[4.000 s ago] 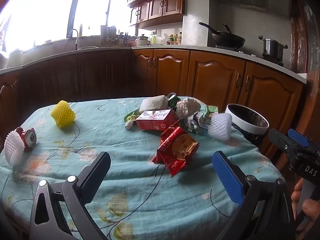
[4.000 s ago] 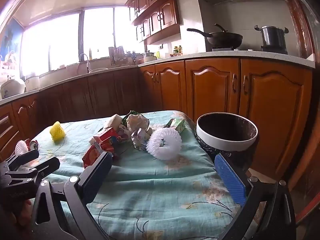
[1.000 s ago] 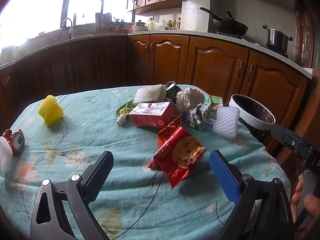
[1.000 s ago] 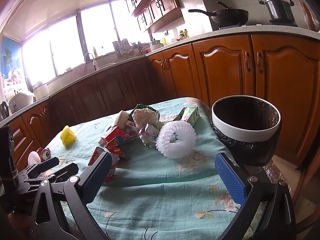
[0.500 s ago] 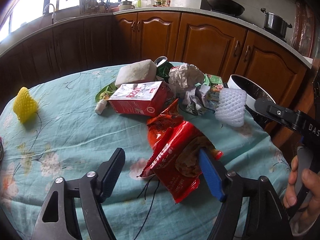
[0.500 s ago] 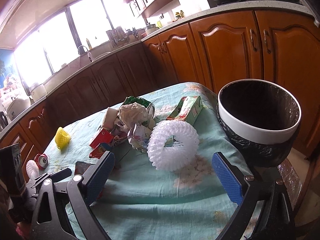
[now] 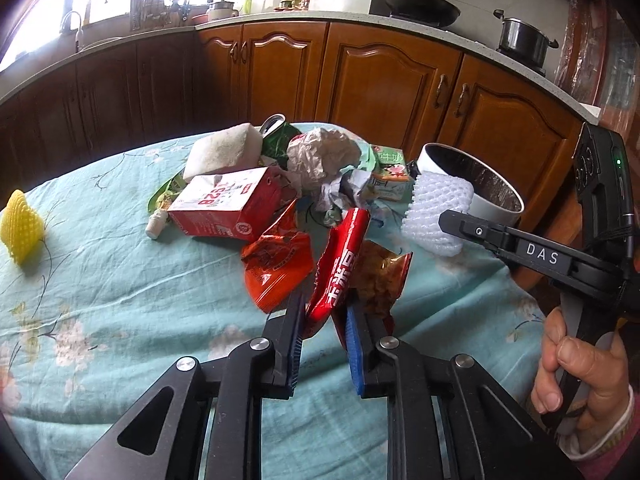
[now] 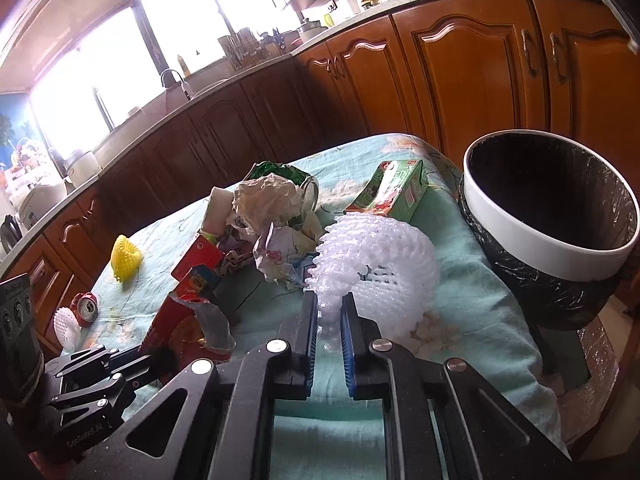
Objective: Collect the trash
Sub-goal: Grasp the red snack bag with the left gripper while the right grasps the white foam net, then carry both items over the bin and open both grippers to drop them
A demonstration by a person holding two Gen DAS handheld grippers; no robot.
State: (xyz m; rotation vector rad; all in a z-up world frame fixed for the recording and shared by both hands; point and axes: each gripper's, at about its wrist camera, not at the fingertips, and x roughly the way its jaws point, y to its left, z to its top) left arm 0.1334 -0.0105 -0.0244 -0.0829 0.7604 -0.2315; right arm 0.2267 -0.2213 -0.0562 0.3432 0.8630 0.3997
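A red snack bag (image 7: 340, 268) lies crumpled at the near side of the trash pile on the teal tablecloth (image 7: 100, 300). My left gripper (image 7: 324, 308) is closing, and its blue pads pinch the bag's lower end. A white foam fruit net (image 8: 384, 264) sits near the table's right edge, and my right gripper (image 8: 329, 304) is shut on its near rim. From the left wrist view the right gripper (image 7: 448, 218) reaches in from the right against the same net (image 7: 436, 212). The black-lined bin with a white rim (image 8: 560, 256) stands just past the table's right edge.
The pile holds a red carton (image 7: 224, 204), an orange wrapper (image 7: 276, 268), crumpled paper (image 7: 320, 156), a green carton (image 7: 386, 176) and a white block (image 7: 224, 152). A yellow foam net (image 7: 20, 228) and a red can (image 8: 85, 309) lie far left. Wooden cabinets stand behind.
Both grippers moved forward and down to the table and went from wide open to shut. The left took hold of the red snack bag, the right the white foam net.
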